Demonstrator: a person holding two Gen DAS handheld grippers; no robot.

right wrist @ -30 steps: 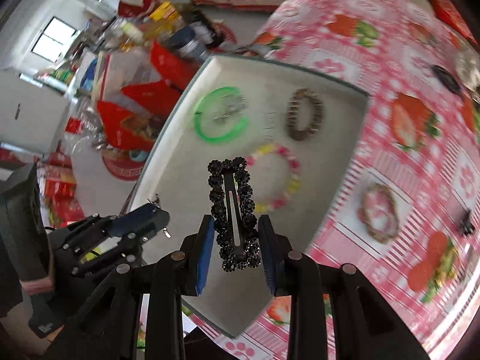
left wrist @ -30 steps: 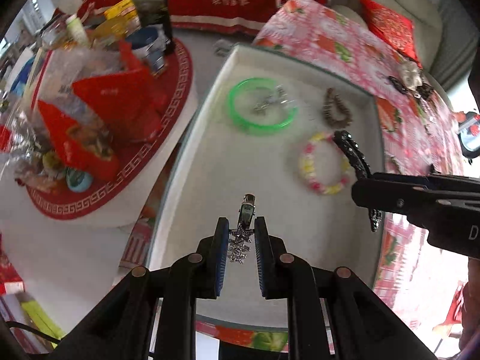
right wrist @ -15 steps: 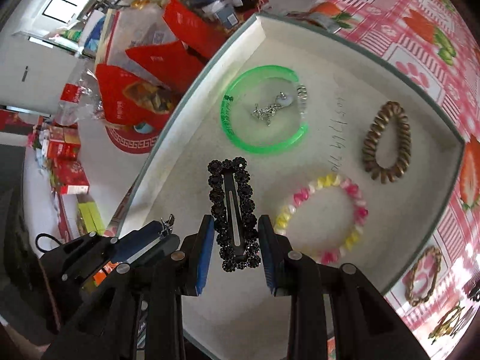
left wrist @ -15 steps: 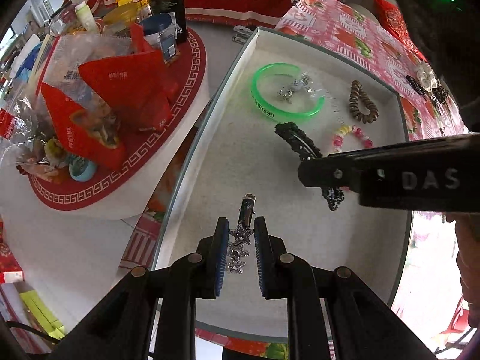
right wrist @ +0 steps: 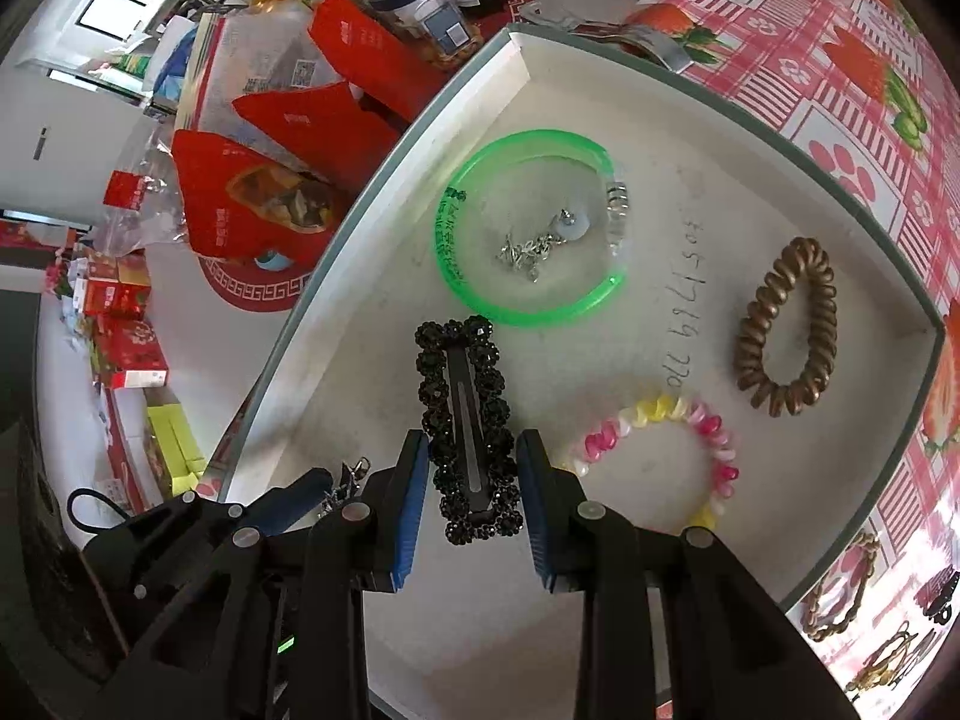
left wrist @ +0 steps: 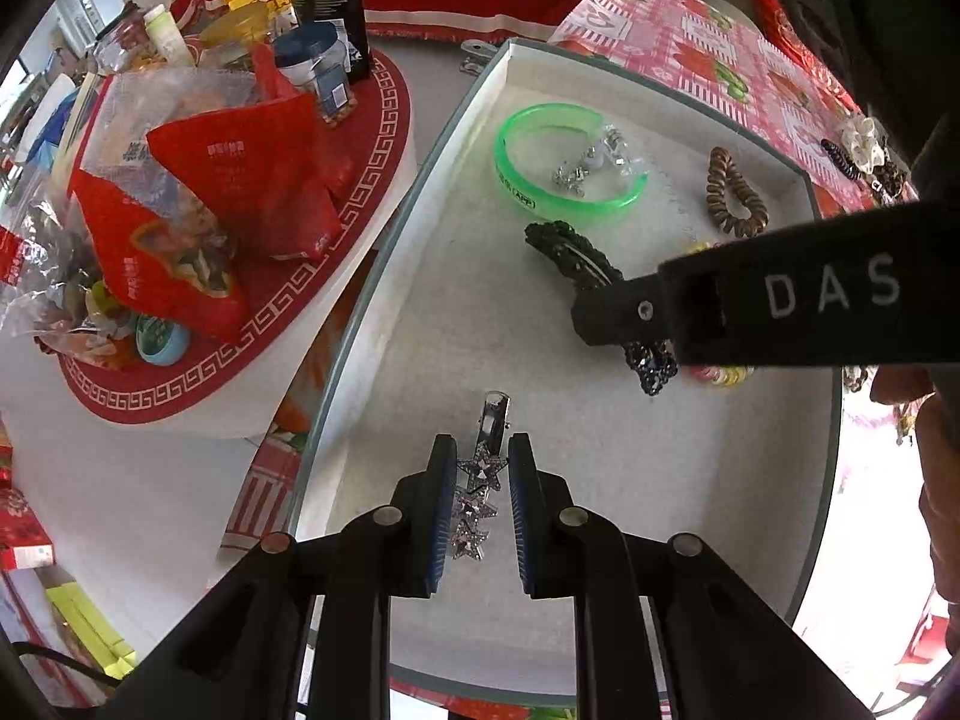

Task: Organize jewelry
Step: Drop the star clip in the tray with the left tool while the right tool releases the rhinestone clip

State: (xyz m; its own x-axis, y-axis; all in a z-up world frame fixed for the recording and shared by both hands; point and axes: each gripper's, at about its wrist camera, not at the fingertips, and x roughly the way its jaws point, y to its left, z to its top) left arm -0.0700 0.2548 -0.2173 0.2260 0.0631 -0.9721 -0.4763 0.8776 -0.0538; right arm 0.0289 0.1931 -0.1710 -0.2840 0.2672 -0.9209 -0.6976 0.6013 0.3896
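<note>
A white tray (left wrist: 420, 336) (right wrist: 600, 90) holds a green bangle (left wrist: 540, 192) (right wrist: 522, 312), a small silver chain (right wrist: 534, 246), a brown coil hair tie (left wrist: 735, 198) (right wrist: 786, 324) and a pink and yellow bead bracelet (right wrist: 660, 420). My left gripper (left wrist: 478, 468) is shut on a silver star hair clip (left wrist: 477, 498), low over the tray's near end. My right gripper (right wrist: 473, 468) is shut on a black beaded hair clip (right wrist: 465, 402) (left wrist: 570, 258), low over the tray just below the bangle. The right gripper crosses the left wrist view (left wrist: 780, 306).
Left of the tray a round red mat (left wrist: 252, 324) carries red snack bags (left wrist: 252, 180), jars and a bottle. A pink strawberry tablecloth (right wrist: 840, 60) lies right of the tray, with more jewelry (right wrist: 840, 588) on it. Red boxes (right wrist: 126, 348) lie on the floor.
My right gripper has carried the black clip down and left over the tray, close to the green bangle. My left gripper has stayed put with the star clip.
</note>
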